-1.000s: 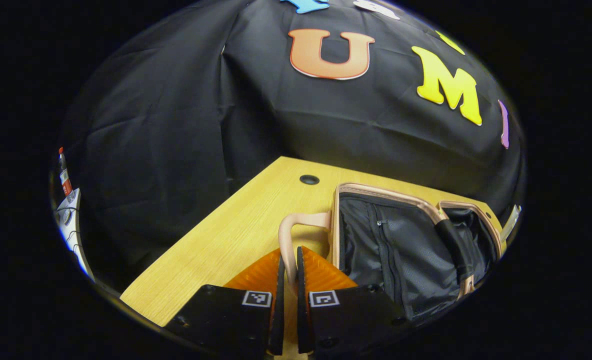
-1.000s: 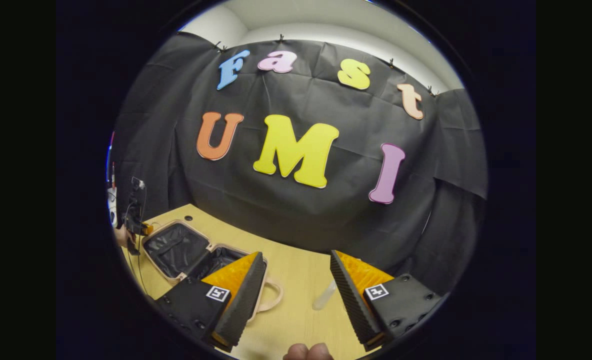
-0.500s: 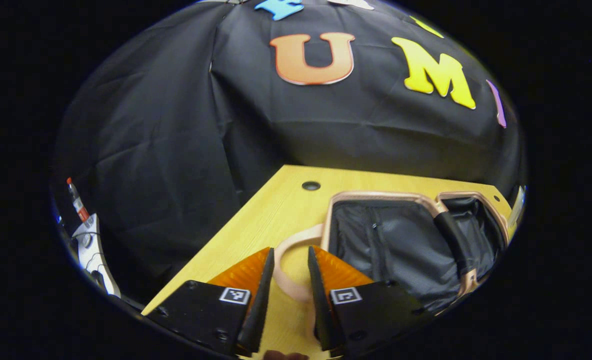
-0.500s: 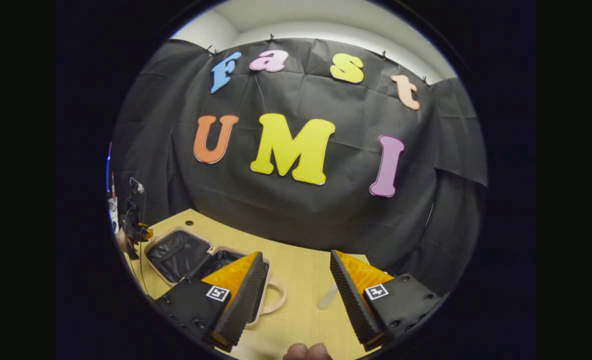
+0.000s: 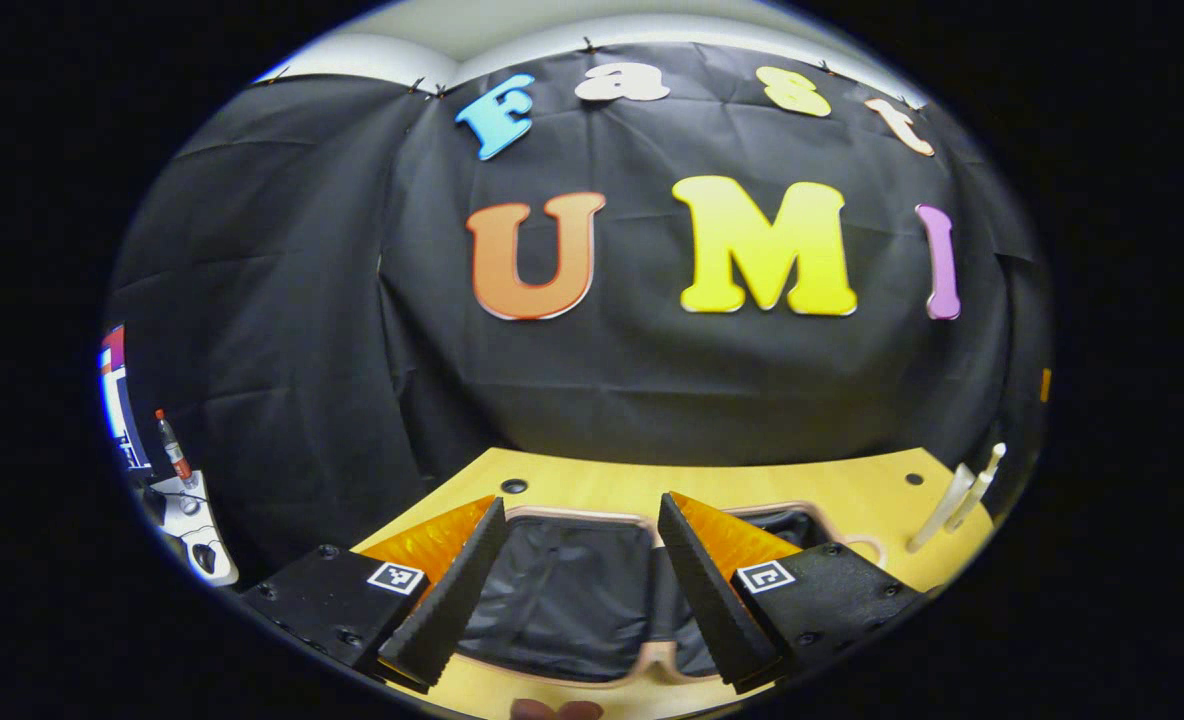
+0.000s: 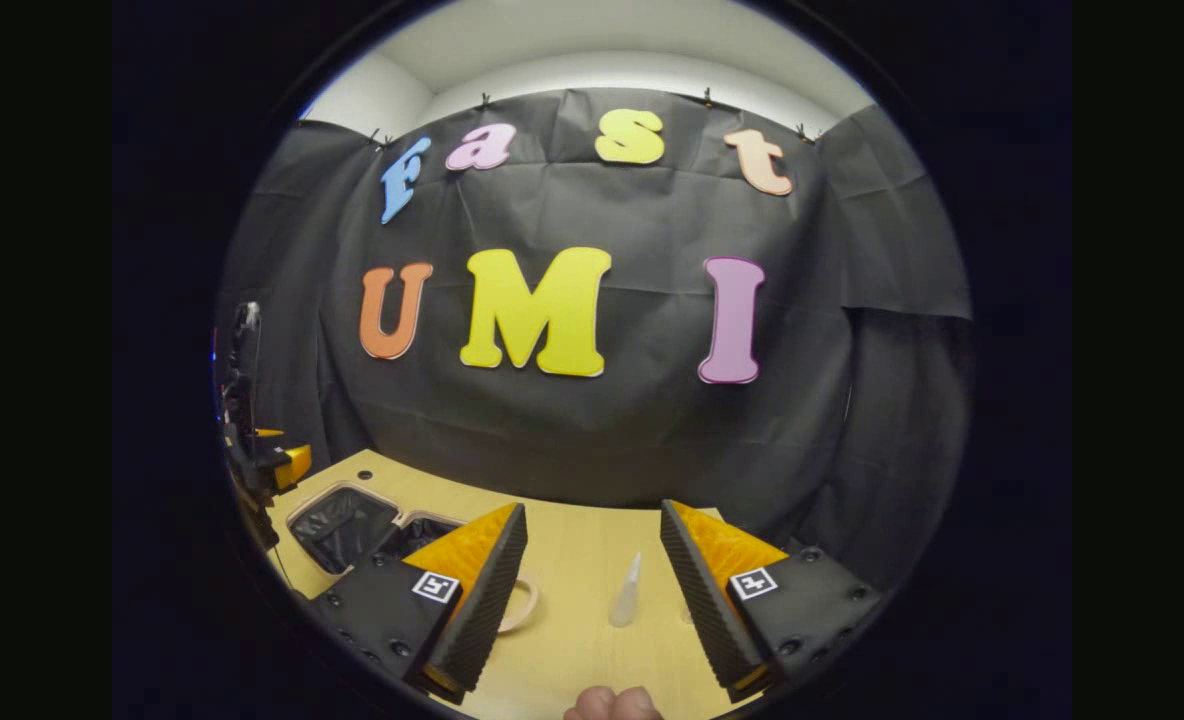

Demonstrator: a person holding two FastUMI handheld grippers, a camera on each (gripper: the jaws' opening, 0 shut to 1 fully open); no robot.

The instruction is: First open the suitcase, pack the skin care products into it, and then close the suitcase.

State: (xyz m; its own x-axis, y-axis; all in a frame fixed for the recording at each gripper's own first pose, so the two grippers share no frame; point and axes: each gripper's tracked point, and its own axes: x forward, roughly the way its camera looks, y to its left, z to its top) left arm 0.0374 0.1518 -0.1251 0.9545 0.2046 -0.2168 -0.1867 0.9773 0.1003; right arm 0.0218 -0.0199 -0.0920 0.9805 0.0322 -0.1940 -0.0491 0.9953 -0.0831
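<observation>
Suitcase [image 5: 572,590] is lying wide open on the tabletop [image 5: 752,485], right under the spread-apart left gripper [image 5: 580,590]. Right gripper [image 6: 592,580] is spread too, nothing held, with a skincare tube [image 6: 628,592] just ahead between its fingers.

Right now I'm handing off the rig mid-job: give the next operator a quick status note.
Left gripper: open, holding nothing, above the suitcase.
Right gripper: open, holding nothing, aimed at a pale tube lying on the table.
Suitcase lies open flat on the table, lining showing, nothing seen packed. More pale skin care items lie to its right.
Done: opening. Left: pack the products, close the suitcase.
</observation>
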